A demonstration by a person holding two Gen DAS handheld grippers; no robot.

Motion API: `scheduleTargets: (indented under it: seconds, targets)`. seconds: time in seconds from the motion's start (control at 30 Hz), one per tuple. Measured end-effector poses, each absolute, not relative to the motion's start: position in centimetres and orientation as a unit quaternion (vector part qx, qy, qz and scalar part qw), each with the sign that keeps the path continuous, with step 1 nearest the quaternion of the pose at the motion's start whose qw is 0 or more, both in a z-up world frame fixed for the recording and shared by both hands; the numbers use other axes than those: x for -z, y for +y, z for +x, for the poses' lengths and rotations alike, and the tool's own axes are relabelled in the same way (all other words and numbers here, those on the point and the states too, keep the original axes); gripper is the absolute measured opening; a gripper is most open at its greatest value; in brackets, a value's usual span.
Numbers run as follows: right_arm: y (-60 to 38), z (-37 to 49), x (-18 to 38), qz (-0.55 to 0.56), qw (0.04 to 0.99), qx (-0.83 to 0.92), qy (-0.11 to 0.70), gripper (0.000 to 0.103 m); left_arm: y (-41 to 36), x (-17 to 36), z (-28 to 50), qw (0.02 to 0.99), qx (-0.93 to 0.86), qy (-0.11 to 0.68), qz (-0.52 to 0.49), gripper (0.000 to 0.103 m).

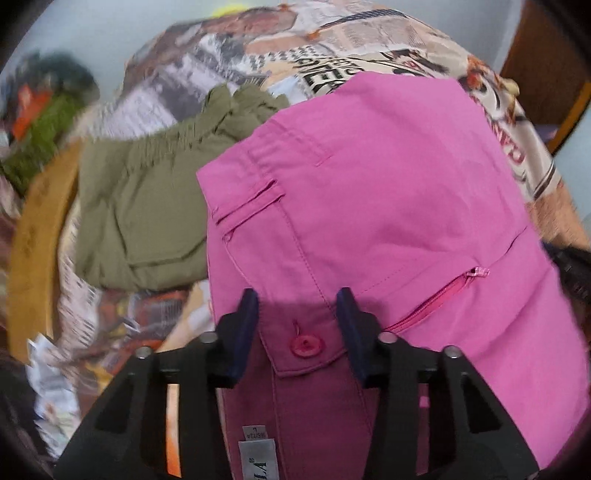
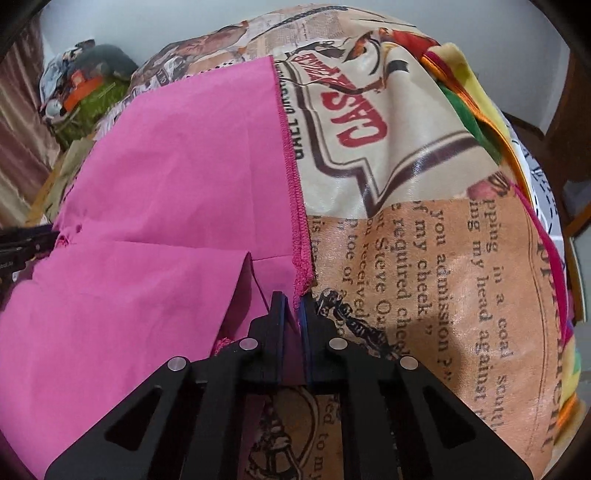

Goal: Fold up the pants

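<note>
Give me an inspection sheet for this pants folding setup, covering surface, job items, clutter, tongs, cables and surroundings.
Surface: printed newspaper-pattern bedspread.
Job's things: pink pants spread flat, button and zipper pocket near the left tongs.
Clutter: olive green garment beside the pants; mixed heap at far left, blurred.
Grippers: left tongs open over the waistband; right tongs shut on the pants' hem edge.
Cables: nothing seen.
Surroundings: pale wall, wooden furniture at right.
</note>
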State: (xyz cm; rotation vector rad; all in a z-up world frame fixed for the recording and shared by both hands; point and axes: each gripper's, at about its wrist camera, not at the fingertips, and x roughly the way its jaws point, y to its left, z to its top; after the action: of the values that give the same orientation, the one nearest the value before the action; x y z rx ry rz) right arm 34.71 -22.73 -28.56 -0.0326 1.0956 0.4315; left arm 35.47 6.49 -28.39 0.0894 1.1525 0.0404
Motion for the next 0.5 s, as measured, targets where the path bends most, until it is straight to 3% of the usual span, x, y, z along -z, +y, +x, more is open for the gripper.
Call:
scheduleTargets:
  seconds: [0.1, 0.13, 0.27, 0.4, 0.5]
  targets:
    - [-22.4, 34.7, 28.6, -0.025, 0.833, -0.201, 0.516, 0.005, 6.2, 28.8, 35.4, 0.836, -0.047, 0.541, 0.082, 0.023]
    - [-22.4, 34.8, 28.6, -0.027, 0.832, -0.2, 0.516, 0.005, 6.5, 29.1, 35.4, 0.833, -0.055, 0.544, 0.086, 0.022]
    - [-22.3, 34.9, 28.7, -0.033, 0.831, -0.199, 0.519, 0.005, 8.5, 29.3, 35.5, 0.829, -0.049, 0.555, 0.043, 0.021]
    - [-21.9, 35.5, 28.3, -0.046, 0.822, -0.204, 0.529, 0.007, 8.8, 28.5, 34.6, 0.828, -0.048, 0.554, 0.063, 0.022]
    - [-23.0, 35.7, 27.1, -0.021, 0.822, -0.2, 0.532, 0.007, 9.7, 27.3, 34.0, 0.83, -0.04, 0.554, 0.049, 0.028]
